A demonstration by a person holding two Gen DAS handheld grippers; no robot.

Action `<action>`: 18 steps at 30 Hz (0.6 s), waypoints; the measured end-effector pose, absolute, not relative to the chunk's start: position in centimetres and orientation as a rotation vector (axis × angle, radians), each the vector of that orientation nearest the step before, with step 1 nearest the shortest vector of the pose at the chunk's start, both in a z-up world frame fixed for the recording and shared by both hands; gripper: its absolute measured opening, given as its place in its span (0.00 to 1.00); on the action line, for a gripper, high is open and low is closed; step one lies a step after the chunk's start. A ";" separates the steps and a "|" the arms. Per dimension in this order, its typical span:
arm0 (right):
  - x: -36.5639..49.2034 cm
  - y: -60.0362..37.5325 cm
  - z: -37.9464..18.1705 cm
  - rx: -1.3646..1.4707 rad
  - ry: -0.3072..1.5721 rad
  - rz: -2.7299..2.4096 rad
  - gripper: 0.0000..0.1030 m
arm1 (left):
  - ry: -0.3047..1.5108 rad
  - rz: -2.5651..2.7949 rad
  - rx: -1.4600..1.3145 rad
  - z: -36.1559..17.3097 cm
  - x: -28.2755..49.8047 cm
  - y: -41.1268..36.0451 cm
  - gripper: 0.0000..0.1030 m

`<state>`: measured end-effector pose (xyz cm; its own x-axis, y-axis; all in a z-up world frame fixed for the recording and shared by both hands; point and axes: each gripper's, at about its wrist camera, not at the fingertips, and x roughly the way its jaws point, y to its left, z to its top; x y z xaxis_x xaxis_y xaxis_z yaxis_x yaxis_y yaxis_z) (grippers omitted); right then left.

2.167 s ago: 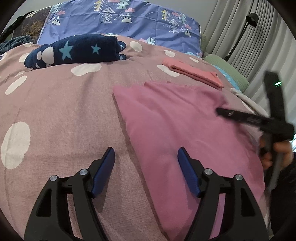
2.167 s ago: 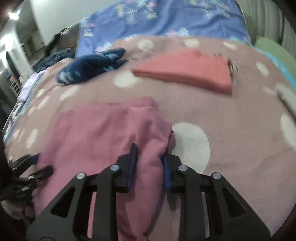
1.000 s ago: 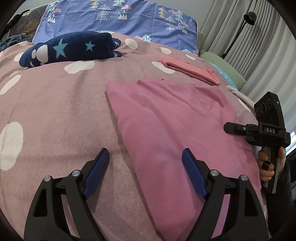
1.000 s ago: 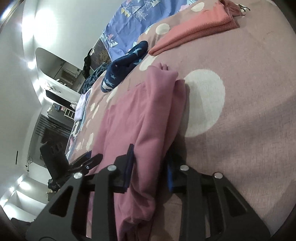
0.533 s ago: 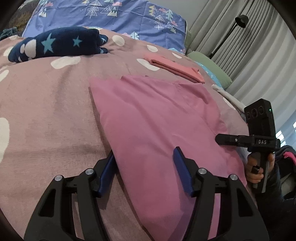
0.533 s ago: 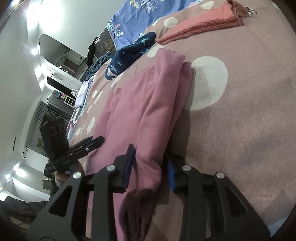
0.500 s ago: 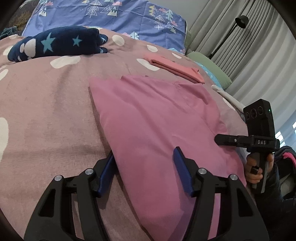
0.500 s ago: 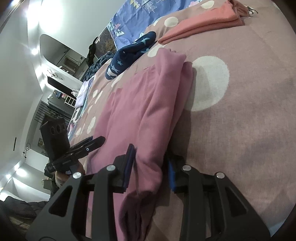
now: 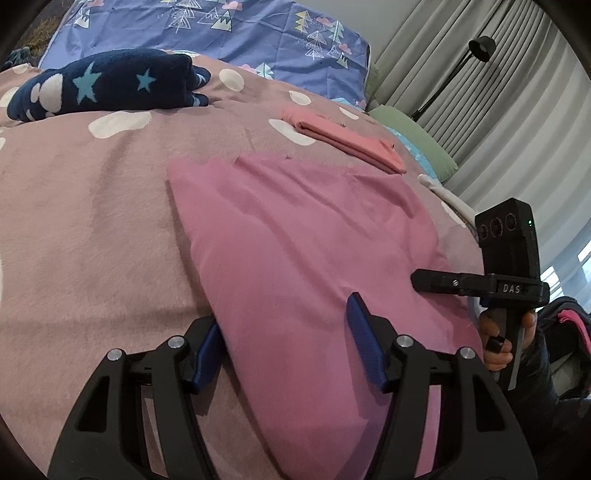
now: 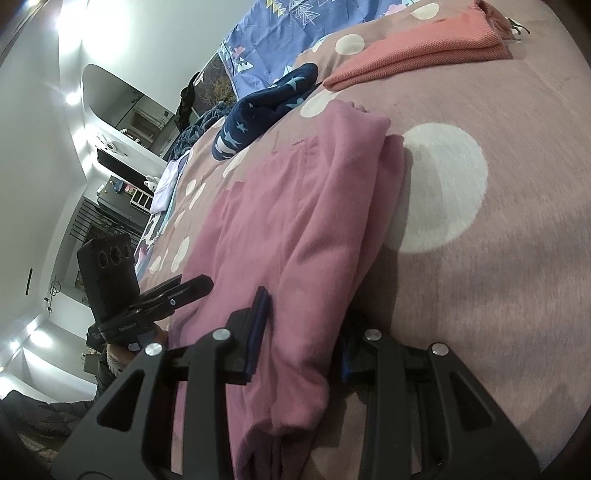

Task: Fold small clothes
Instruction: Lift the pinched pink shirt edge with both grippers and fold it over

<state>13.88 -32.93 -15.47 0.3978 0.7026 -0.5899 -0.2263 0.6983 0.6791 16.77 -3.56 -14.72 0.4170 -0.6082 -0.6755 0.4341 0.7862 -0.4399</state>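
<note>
spreading under everything is the mauve bedcover (image 9: 92,221) with its white spots, and i am leaning over it with a gripper in each hand. lying flat across its middle is the pink garment (image 9: 295,236), already doubled over so that one long folded edge is running toward me on the right side. beyond it, the navy star-print fleece (image 9: 107,88) is sitting bundled near the blue patterned pillow (image 9: 240,33), and the folded coral cloth (image 9: 343,138) is resting well apart from the pink piece, closer to the green cushion (image 9: 410,133) and the grey curtains (image 9: 491,103). my left gripper (image 9: 284,343) is straddling the near left corner of the pink garment with its jaws standing fairly wide: the left blue pad is sitting right against the cloth's edge while the right pad is standing on top of the fabric, and i cannot tell that they are pinching anything. my right gripper (image 10: 299,332) is standing narrow, its jaws clamping the thick folded edge of the pink garment between the blue pads. my right hand (image 9: 496,343) is wrapping the handle at the bed's edge.
</note>
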 end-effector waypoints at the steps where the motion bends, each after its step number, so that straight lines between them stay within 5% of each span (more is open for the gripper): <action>1: 14.2 -32.8 -15.5 0.549 0.998 0.626 0.31 | 0.935 -0.664 -0.216 -14.8 17.0 -3.7 0.61; 6: 15.1 -32.1 -15.5 0.524 0.994 0.632 0.31 | 0.938 -0.684 -0.232 -14.9 18.2 -4.5 0.59; 13: 13.9 -30.9 -13.7 0.444 0.954 0.551 0.19 | 0.891 -0.635 -0.192 -13.7 18.1 -4.9 0.29; 18: 11.8 -30.9 -10.9 0.443 0.859 0.550 0.17 | 0.766 -0.614 -0.057 -10.3 15.5 -5.9 0.25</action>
<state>11.76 -30.92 -10.94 0.5315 0.6149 -0.5826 -0.2724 0.7753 0.5698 15.50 -5.94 -10.32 0.5557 -0.5403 -0.6319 0.4999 0.8244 -0.2653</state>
